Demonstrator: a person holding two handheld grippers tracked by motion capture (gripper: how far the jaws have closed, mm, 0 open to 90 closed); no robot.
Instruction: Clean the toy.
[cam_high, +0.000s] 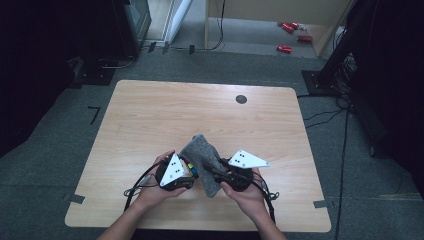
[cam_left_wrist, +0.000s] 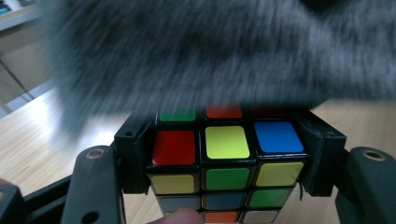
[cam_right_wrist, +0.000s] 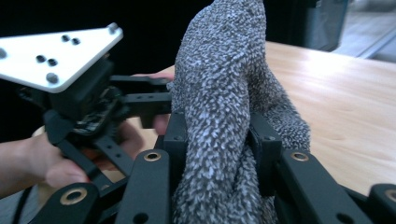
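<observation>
Wiping looks to be the job: the puzzle cube (cam_left_wrist: 224, 158) sits clamped between the left gripper (cam_high: 176, 172) fingers, held steady above the desk (cam_high: 150, 115), while the right gripper (cam_high: 235, 175) fingers pinch a grey cloth (cam_right_wrist: 224, 107) draped over its far side.

high: overhead, forward-down | tool views: close, blurred perhaps | shared: cloth (cam_high: 202, 155)
</observation>
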